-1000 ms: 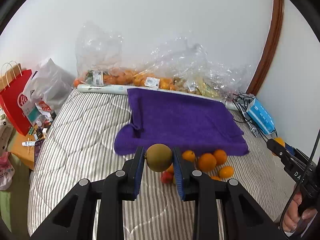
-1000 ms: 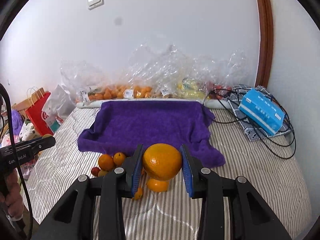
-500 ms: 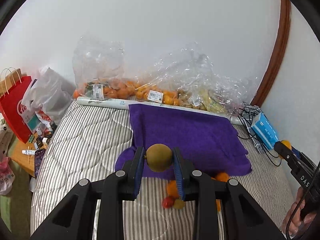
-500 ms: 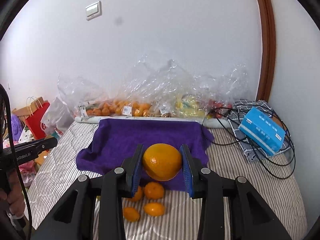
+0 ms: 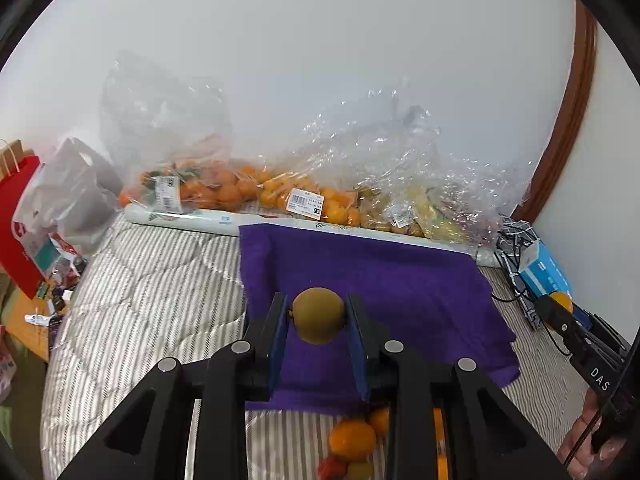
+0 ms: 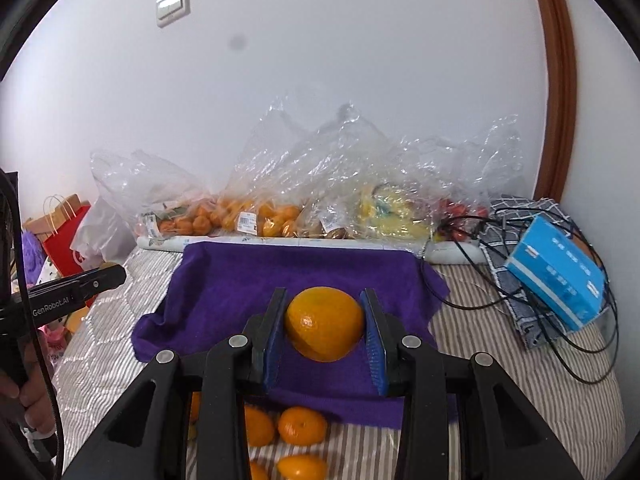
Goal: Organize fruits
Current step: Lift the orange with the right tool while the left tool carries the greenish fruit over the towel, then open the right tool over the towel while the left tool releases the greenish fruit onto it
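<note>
Right gripper (image 6: 323,322) clamps an orange (image 6: 324,323) over the purple towel (image 6: 296,276); loose oranges (image 6: 302,426) lie below

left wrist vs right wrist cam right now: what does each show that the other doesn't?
Left wrist only: the left gripper shut on a brownish-green fruit, and a small red fruit on the bed.
Right wrist only: the right gripper shut on a large orange, and a light switch on the wall.
Both: the purple towel, bagged fruit along the wall, and the blue box.
</note>
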Available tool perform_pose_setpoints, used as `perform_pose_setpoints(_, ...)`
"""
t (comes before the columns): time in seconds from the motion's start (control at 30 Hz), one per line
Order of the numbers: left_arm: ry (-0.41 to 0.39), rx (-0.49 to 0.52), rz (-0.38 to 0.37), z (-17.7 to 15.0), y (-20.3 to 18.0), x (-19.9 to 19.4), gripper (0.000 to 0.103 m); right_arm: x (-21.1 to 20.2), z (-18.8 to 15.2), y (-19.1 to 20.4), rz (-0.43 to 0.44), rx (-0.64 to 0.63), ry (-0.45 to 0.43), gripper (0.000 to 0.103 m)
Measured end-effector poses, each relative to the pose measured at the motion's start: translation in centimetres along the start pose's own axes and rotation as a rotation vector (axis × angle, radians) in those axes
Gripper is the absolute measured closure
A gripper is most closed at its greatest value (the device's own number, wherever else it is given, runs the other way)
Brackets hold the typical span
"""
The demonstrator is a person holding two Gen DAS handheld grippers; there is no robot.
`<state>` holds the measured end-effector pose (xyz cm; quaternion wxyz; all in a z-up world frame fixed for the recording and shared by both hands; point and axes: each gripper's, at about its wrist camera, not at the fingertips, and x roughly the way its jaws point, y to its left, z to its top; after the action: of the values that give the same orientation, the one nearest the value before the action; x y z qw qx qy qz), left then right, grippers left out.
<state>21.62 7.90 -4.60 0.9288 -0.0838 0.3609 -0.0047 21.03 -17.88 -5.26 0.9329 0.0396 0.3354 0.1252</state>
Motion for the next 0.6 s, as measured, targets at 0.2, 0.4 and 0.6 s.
perform_pose_setpoints(0.2,0.020,-0.005,-0.006,0.5,-0.3,3.6,0.076,3.7,0.7,-0.6,0.015,-0.006,0.030,0.067)
perform_pose_setpoints(0.4,0.056,0.002,0.001,-0.2,-0.1,7.0,0.076,7.5,-0.1,-2.0,0.019,0.023,0.087,0.067)
perform_pose_setpoints(0.6,0.113,0.007,-0.006,-1.4,0.1,9.6,0.076,10.2,-1.4,-3.2,0.006,0.052,0.158,0.067)
